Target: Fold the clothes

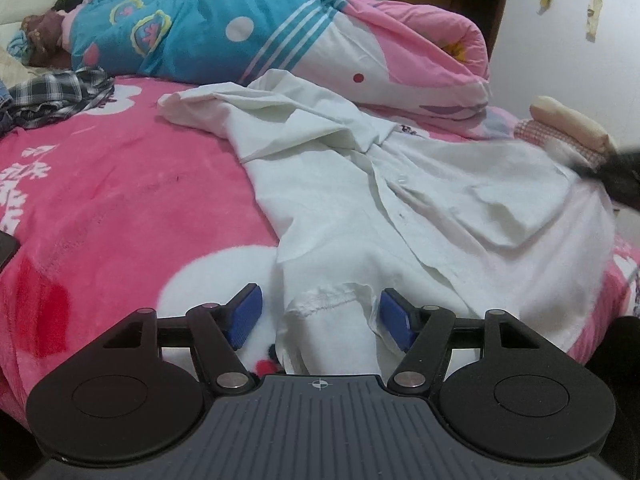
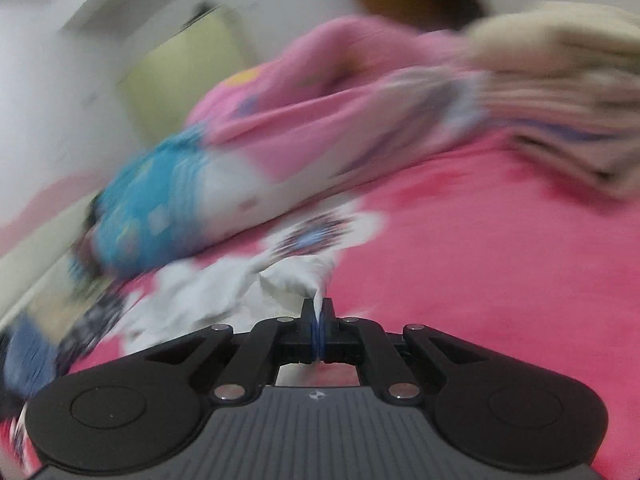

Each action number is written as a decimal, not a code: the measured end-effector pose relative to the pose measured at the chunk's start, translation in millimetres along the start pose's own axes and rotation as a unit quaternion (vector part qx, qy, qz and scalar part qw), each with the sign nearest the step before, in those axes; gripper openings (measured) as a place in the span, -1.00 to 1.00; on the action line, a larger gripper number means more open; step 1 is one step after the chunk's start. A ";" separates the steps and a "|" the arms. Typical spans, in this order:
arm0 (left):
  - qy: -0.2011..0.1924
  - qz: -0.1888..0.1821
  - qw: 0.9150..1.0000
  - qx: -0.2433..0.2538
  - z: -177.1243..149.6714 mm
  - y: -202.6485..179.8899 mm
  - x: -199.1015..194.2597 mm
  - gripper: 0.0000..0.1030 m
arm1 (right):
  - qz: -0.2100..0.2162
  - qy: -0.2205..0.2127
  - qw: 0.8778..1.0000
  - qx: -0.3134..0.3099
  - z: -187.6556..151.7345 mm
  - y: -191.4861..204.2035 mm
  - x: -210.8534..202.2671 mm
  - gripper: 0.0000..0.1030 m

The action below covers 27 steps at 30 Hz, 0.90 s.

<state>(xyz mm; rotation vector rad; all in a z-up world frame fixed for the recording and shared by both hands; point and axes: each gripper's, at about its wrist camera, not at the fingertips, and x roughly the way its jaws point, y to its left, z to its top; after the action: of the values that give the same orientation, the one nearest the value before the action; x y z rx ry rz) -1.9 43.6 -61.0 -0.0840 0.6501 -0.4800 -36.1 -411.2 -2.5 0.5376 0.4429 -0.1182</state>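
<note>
Left gripper (image 1: 321, 316): low and level at the bottom centre of the left wrist view, pointing up the bed. Its blue pads (image 1: 247, 312) stand wide apart, gripping nothing.
Cloth between the left pads: a stitched hem corner of the white shirt (image 1: 400, 208) bulges up in the gap; whether it touches either pad cannot be told.
White shirt: spread rumpled across the middle and right of the left wrist view on the pink blanket (image 1: 120, 200), button placket running up the centre, one sleeve thrown toward the upper left.
Right gripper (image 2: 319, 326): rolled to one side, so the bed line slopes across its view, which is heavily motion-blurred. The pads are pressed together on a thin pinch of white shirt (image 2: 296, 280) fabric, which rises in a peak just above the fingertips.
Right gripper seen from the left camera: a dark blurred shape (image 1: 616, 172) at the right edge of the frame, at the shirt's far side.
Quilt (image 1: 240, 28): blue and pink patterned, bunched along the top of the left wrist view, behind the shirt.
Plaid garment (image 1: 60, 94): crumpled at the left edge, well apart from the shirt.
Cream bundle (image 1: 568, 120): at the right edge, beyond the shirt; what it is cannot be told.
</note>
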 end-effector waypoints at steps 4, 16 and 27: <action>-0.002 0.000 1.000 -0.010 1.9 -0.2 -1.4 0.32 | -0.079 0.013 0.993 0.089 -9.7 -65.4 -10.4 -0.91; -0.053 -0.044 0.998 0.010 31.3 -32.9 -26.4 0.60 | -0.072 -0.019 0.997 -0.020 -29.7 -36.8 -35.4 -0.08; 0.058 -0.002 0.997 0.052 33.9 -87.5 50.5 0.01 | 0.066 0.119 0.942 -0.306 -64.1 133.8 74.7 0.16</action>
<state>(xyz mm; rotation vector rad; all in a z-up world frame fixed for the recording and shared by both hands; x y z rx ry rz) 18.1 -59.5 -42.9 0.0405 0.7377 -0.5242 36.7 -263.1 -21.7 -0.0375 0.6443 0.2133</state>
